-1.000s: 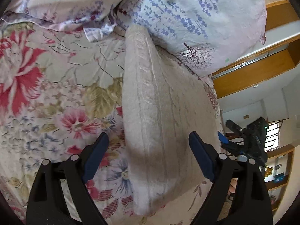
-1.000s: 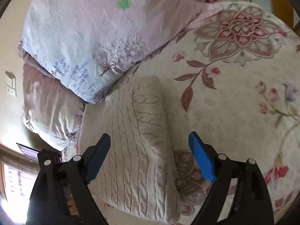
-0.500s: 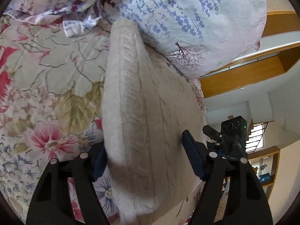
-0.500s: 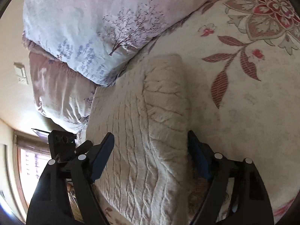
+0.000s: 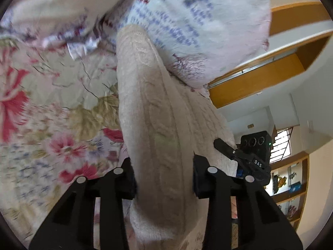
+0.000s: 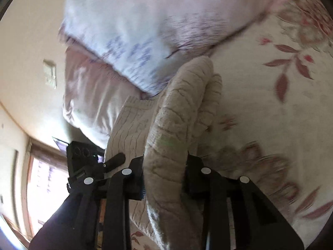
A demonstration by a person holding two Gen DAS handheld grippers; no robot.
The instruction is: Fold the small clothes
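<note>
Knit (image 5: 158, 129): cream cable-knit garment, already folded into a thick pad; it lies on the bed (image 5: 52, 108), running from the bottom centre of both views up to the pillow (image 5: 193, 20).
Left gripper (image 5: 164, 179): jaws have just been closing and now pinch a raised ridge of the knit at the bottom centre.
Right gripper (image 6: 164, 173): jaws have just been closing too, clamped on a bunched roll of the knit.
Handling: looks soft, thick and light; it should sag and bunch, not slide. A grip probably has to catch every layer near an edge, or the fold will open.
Left view only: floral spread at left, wooden frame at upper right, the other gripper at right centre.
Right view only: second pillow (image 6: 89, 95) at left, wall switch (image 6: 50, 73), window at lower left, the flat layer under the pinched roll.
</note>
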